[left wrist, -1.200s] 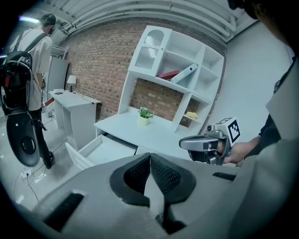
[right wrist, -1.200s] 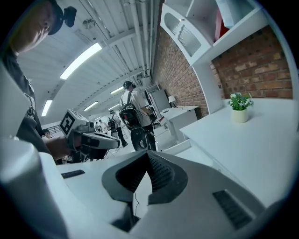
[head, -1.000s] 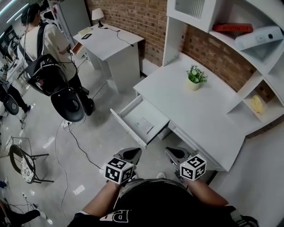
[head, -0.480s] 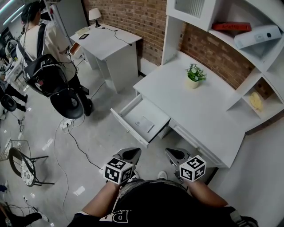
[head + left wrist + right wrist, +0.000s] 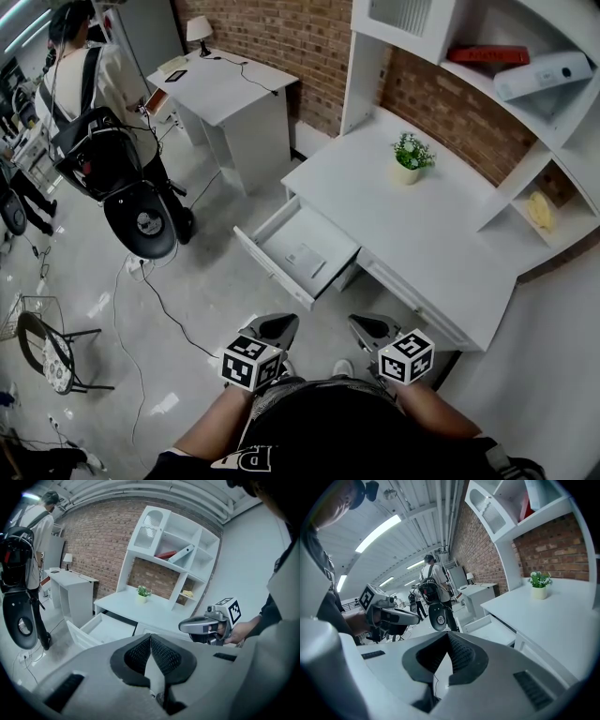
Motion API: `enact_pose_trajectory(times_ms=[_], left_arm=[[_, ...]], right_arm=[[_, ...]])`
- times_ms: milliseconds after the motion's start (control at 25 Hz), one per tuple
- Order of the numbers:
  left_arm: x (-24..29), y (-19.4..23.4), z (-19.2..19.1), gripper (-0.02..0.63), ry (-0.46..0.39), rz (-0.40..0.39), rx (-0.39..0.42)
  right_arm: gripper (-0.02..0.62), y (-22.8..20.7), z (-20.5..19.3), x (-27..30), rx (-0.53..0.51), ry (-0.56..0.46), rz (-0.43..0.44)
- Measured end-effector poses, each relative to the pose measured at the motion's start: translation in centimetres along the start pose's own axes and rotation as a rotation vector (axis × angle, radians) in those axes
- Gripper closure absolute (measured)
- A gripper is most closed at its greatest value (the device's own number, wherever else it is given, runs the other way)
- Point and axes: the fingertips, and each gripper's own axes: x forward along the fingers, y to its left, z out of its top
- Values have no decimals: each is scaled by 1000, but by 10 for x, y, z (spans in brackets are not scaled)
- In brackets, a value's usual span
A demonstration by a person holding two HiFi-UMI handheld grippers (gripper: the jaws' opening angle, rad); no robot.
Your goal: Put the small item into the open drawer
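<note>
The white desk (image 5: 441,244) has one drawer (image 5: 302,251) pulled open toward the floor, with a flat white sheet (image 5: 305,258) lying inside. A small potted plant (image 5: 410,161) stands on the desktop, and a small yellow item (image 5: 541,212) sits on a lower shelf at the right. My left gripper (image 5: 274,327) and right gripper (image 5: 367,327) hover side by side close to my body, short of the desk and drawer. In the left gripper view my left gripper (image 5: 150,636) has its jaws together, empty. In the right gripper view my right gripper (image 5: 448,634) is likewise shut and empty.
A person with a backpack (image 5: 89,112) stands at the far left beside a black office chair (image 5: 141,220). A second white desk (image 5: 230,89) stands by the brick wall. A cable (image 5: 164,309) trails on the floor. Shelves hold a red book (image 5: 487,56) and a white device (image 5: 544,75).
Both grippers stay where they were. The person and the black chair at the left have shifted slightly.
</note>
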Motion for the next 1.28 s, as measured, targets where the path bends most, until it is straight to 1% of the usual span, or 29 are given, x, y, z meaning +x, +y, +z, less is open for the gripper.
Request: enact_pose_trajectory(times_ms=[400,800,1280], left_arm=[[-3,0,0,589,-8,2,-1],[-6,1,-7,589,6,1,-5],[-3,3,-5,589,5,-6,-6]], right_arm=[[592,2,-2,0,-2,8,-3],[592,7,-7,2,1,13,1],[592,5,-7,4,1,19,-1]])
